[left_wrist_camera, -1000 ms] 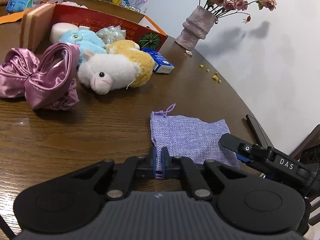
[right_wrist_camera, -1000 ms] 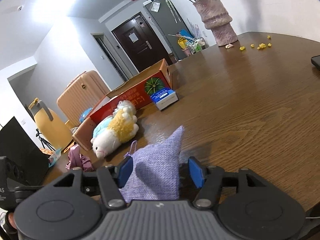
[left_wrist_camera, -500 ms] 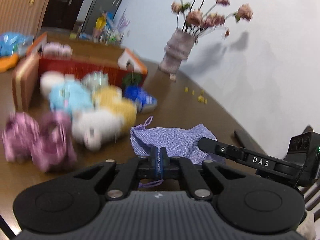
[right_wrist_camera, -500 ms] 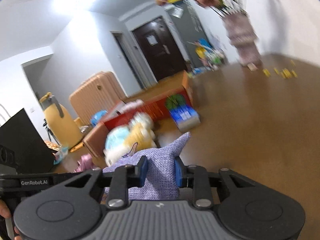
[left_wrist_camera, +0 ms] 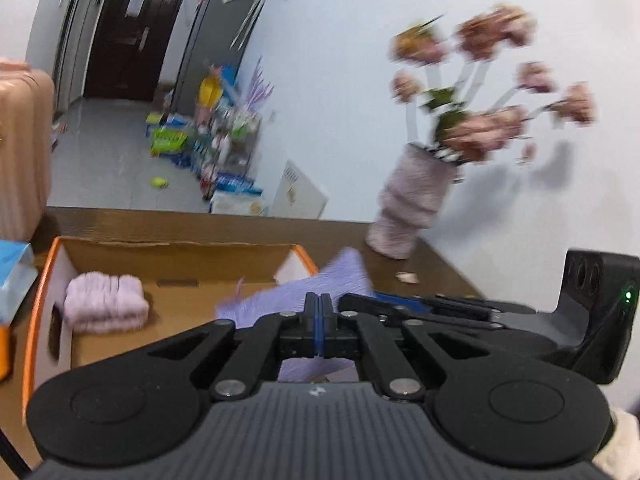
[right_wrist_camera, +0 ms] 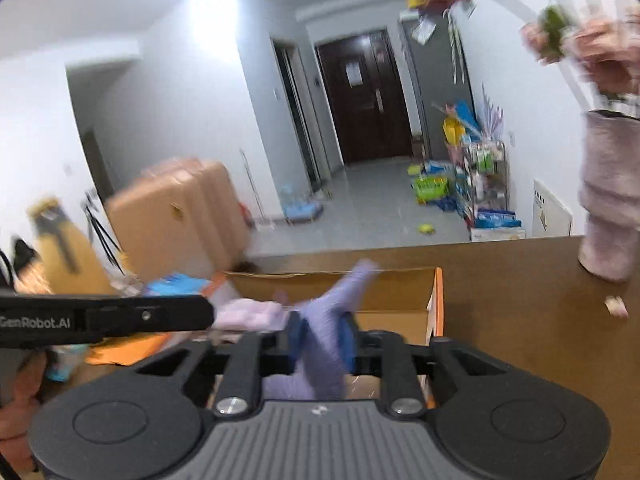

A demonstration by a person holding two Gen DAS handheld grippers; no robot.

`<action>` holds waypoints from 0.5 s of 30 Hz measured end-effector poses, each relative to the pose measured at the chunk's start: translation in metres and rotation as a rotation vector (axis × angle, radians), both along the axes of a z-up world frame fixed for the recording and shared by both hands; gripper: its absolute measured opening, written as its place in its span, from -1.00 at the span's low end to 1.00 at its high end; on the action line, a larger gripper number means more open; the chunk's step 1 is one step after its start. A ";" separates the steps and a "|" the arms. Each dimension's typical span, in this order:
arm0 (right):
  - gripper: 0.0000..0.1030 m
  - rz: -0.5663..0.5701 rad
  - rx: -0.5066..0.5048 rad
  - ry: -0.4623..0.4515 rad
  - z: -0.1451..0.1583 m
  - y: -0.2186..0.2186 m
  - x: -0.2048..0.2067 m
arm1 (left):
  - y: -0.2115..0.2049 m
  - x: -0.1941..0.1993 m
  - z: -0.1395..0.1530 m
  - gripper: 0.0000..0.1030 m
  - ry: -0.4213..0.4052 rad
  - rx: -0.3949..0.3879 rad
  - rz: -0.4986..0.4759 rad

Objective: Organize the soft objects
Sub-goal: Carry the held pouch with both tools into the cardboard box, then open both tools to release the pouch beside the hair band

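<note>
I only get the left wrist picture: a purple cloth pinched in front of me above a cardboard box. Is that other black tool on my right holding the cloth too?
Observer: Yes. The right wrist view shows the right gripper with its blue pads pressed on the purple pouch.
Operator: What is past the tan suitcase at my left edge?
Observer: A blurred yellow object stands to the left of the suitcase, beyond the cardboard box.
Operator: Does my own tool carry any writing?
Observer: Yes. The side of the left gripper bears white lettering that reads GenRobot.AI.
</note>
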State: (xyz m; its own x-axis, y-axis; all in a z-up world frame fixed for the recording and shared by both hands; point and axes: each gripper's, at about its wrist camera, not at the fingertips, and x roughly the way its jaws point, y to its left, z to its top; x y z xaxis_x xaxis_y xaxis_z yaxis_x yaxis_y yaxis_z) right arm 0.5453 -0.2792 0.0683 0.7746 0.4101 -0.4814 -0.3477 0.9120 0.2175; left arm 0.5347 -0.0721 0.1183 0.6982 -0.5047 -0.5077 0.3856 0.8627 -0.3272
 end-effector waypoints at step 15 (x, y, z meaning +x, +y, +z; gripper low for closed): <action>-0.73 -0.097 -0.270 0.175 -0.064 0.037 0.144 | -0.014 0.143 -0.091 -0.94 0.197 0.167 0.054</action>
